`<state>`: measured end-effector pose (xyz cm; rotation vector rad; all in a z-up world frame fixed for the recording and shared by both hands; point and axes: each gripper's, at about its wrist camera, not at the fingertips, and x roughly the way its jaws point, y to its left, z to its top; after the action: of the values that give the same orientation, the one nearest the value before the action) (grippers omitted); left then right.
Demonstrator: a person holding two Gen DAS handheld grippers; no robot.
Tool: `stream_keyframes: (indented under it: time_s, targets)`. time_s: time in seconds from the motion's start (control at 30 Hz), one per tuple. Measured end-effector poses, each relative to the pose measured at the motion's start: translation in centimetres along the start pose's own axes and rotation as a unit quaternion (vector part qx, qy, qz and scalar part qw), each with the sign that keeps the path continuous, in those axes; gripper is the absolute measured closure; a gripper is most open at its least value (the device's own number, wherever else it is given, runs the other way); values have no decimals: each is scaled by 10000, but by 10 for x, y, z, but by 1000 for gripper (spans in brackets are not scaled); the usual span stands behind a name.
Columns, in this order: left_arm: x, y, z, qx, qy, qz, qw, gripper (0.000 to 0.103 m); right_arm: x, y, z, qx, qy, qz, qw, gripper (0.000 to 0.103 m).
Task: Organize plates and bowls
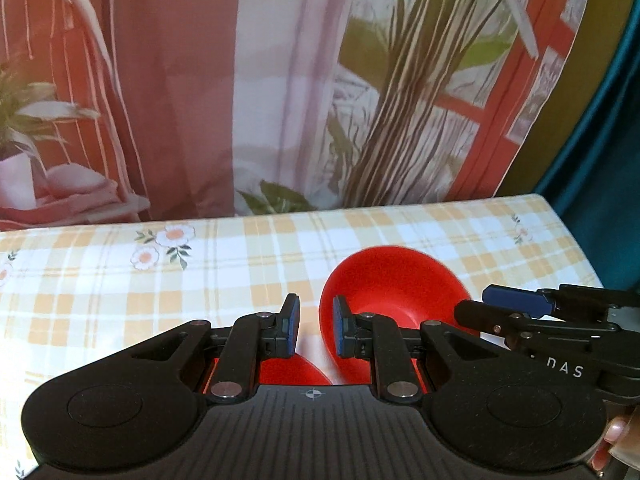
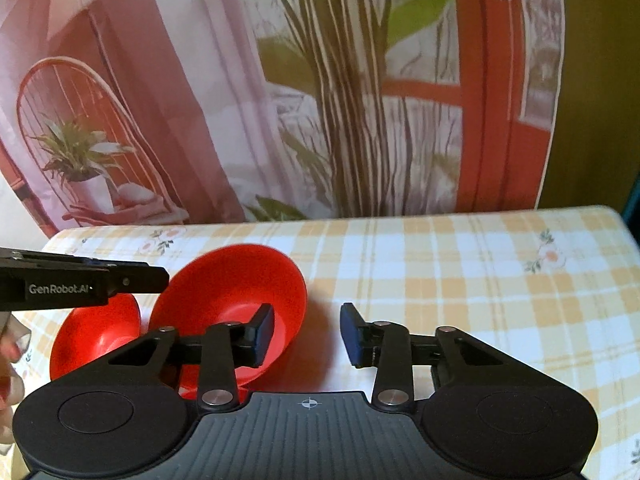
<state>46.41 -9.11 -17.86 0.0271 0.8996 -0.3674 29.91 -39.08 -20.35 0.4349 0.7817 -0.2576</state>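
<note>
Two red bowls sit on a table covered with a yellow-and-white checked cloth (image 2: 460, 280) printed with small flowers. The larger bowl (image 2: 236, 300) is tipped up on its edge, its hollow turned toward both cameras. The second bowl (image 2: 94, 332) lies just to its left in the right wrist view, and the two look to be touching or nearly so, though a gripper arm hides the spot where they meet.

The left gripper (image 1: 316, 330) hangs low over the cloth with its fingers spread and nothing between them. Its right finger stands in front of the tipped bowl's (image 1: 394, 292) near rim. Whether it touches the rim is hard to tell from this angle. The second bowl (image 1: 294, 372) shows only as a red sliver under the gripper body.

The right gripper (image 2: 308, 334) is also spread wide and holds nothing. Its left finger overlaps the inside of the tipped bowl, and its right finger is over bare cloth.

Behind the table hangs a printed backdrop (image 1: 280, 80) with curtains, plants and a chair.
</note>
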Motion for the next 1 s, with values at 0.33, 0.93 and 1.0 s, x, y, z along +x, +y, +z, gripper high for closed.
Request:
stream_keyframes:
  time_s: [0.33, 0.93, 1.0]
  targets:
    - [20, -2, -2, 125, 178, -208, 9995, 86, 7, 6, -2, 22, 117, 129, 9998, 93]
    - [-19, -8, -1, 229, -212, -79, 9995, 86, -31, 24, 14, -141, -511, 177, 9984, 94]
    - [-27, -8, 0, 198, -299, -60, 9993, 86, -36, 29, 16, -180, -550, 192, 9981, 94]
